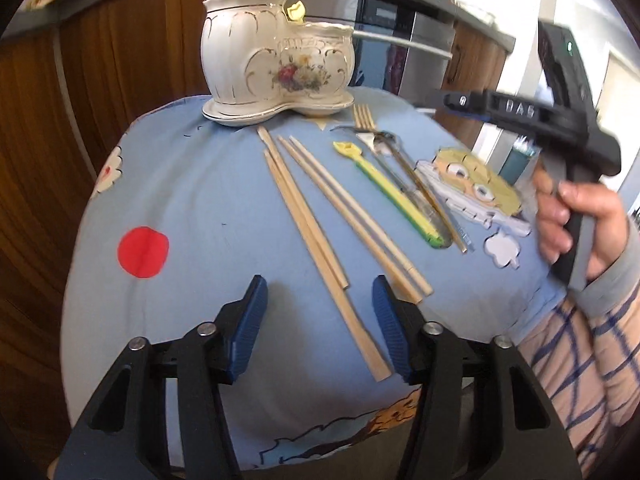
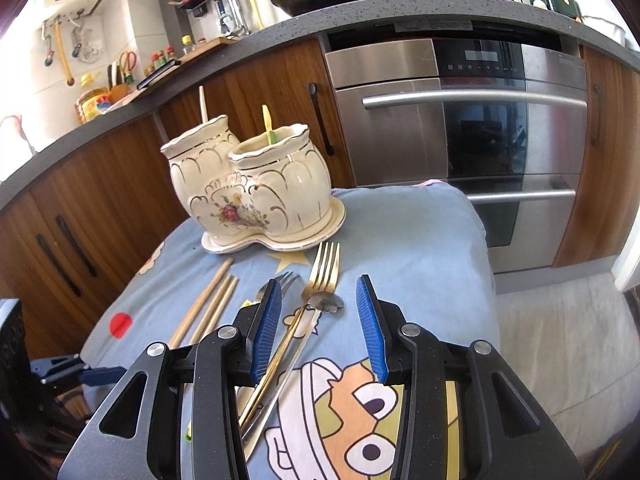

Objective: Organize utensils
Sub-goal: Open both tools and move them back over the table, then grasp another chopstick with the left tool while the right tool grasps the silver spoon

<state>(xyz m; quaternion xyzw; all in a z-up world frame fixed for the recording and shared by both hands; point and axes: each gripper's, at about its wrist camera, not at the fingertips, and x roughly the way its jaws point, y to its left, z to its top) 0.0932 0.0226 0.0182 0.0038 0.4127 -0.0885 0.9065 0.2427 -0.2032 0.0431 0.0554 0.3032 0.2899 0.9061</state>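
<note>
The left gripper [image 1: 320, 312] has its jaws apart over the chopsticks [image 1: 308, 224]. The right gripper [image 2: 318, 320] is released above the forks [image 2: 320, 276].

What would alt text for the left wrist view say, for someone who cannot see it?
Open left tool hovers over wooden chopsticks lying on a blue cartoon-print cloth. Beyond them lie a yellow-green spoon and a gold fork, before a white floral double holder. At right, a hand grips the other tool.
</note>
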